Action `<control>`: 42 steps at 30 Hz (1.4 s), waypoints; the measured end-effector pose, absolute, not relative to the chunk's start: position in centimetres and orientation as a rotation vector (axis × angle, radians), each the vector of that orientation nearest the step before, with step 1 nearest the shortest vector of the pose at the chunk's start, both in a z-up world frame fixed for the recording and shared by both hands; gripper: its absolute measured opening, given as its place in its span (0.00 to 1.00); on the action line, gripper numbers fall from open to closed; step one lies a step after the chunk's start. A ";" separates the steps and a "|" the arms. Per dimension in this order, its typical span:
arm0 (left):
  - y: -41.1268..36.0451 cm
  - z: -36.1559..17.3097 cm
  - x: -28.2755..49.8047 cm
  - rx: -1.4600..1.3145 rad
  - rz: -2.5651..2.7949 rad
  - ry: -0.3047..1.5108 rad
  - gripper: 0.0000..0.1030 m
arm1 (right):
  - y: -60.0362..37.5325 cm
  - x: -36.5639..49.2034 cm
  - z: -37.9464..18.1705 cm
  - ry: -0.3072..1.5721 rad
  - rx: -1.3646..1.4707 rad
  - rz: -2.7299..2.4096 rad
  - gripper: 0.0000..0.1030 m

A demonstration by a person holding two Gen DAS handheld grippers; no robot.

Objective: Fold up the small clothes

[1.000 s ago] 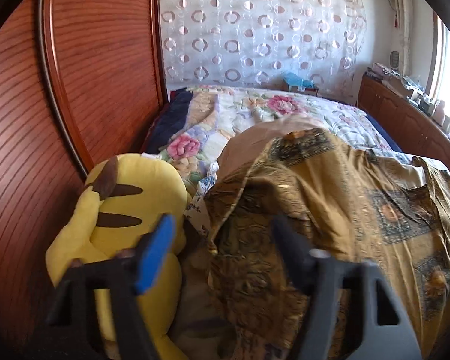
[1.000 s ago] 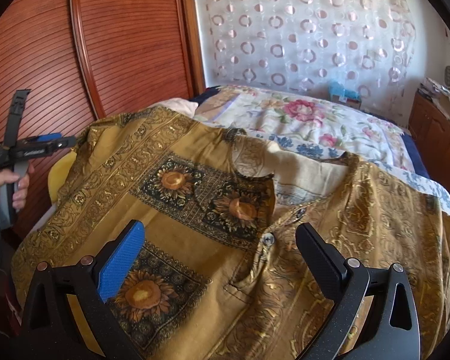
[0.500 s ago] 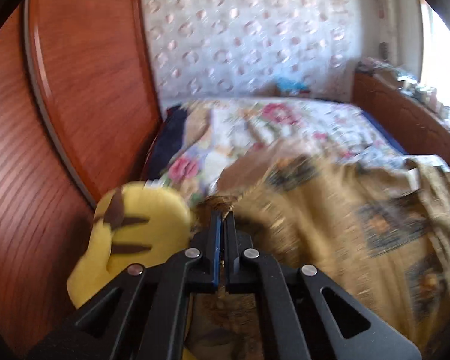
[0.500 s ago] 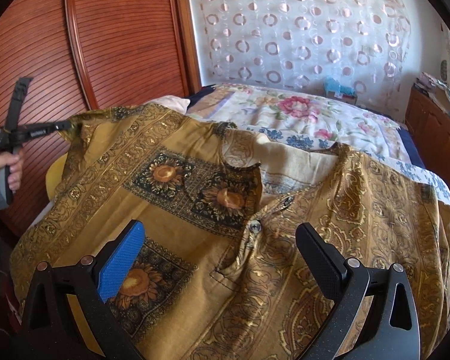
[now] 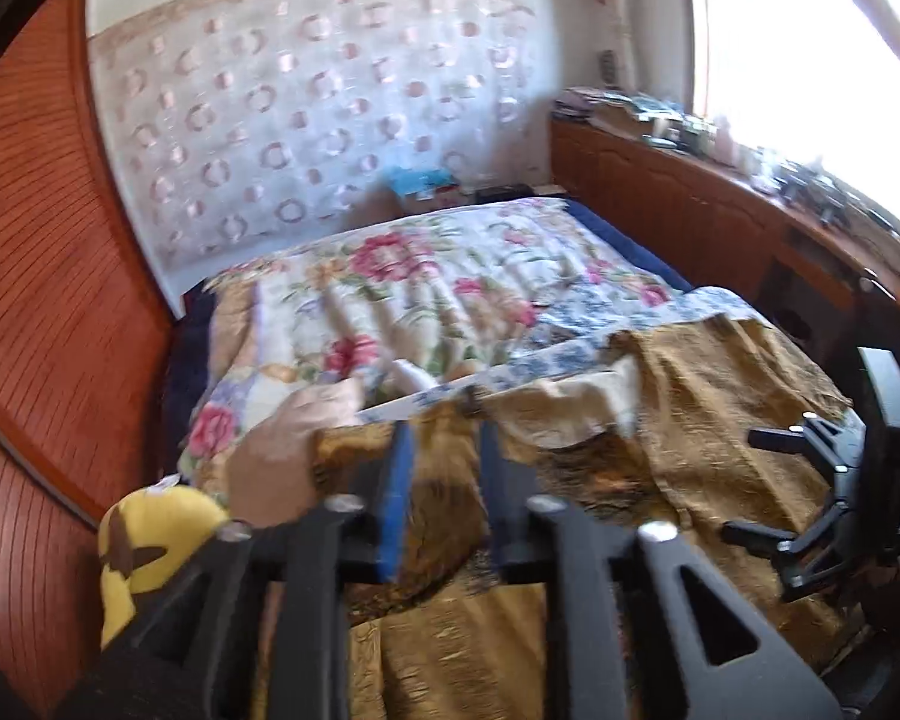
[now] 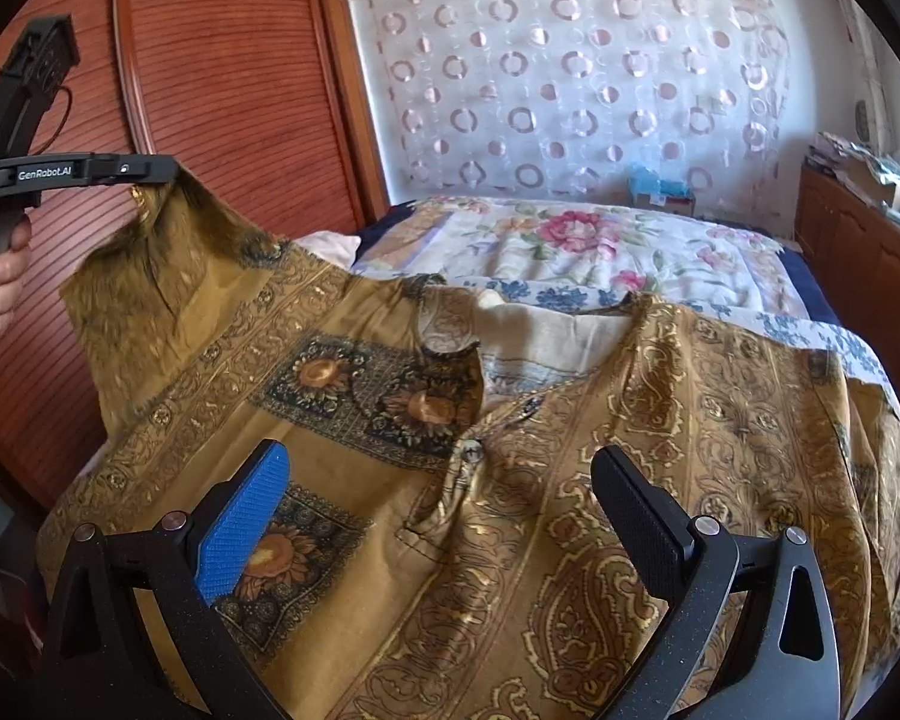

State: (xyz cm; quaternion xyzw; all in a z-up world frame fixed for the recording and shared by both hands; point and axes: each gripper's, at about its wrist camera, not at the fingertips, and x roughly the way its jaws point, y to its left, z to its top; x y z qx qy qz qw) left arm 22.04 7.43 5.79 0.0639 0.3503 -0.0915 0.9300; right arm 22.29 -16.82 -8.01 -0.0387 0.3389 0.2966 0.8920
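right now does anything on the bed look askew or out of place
The mustard-gold patterned shirt lies rumpled, one corner hoisted by the left gripper, whose jaws have just been opening with cloth between them. A yellow plush toy sits wedged against the wooden wardrobe.

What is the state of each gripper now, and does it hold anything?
Left gripper: its fingers, which have just been opening a little, grip a lifted fold of the mustard patterned shirt.
Right gripper: open, holding nothing, above the shirt.

Mustard-gold paisley shirt point(image 6: 510, 480) with sunflower panels lies spread on the bed, 1 sleeve lifted.
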 end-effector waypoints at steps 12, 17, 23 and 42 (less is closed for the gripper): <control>9.7 2.4 19.8 0.087 -0.134 0.757 0.57 | -17.1 22.0 -8.2 0.706 -0.086 0.614 0.99; 11.8 -1.5 18.3 0.032 -0.080 0.800 0.57 | -16.5 22.1 -8.6 0.722 -0.107 0.635 0.99; 13.3 -6.5 17.2 -0.018 -0.031 0.857 0.57 | -13.1 23.6 -8.8 0.752 -0.182 0.755 0.69; 13.9 -11.5 15.9 -0.056 -0.038 0.882 0.58 | -1.6 28.1 -13.3 0.914 -0.413 0.913 0.34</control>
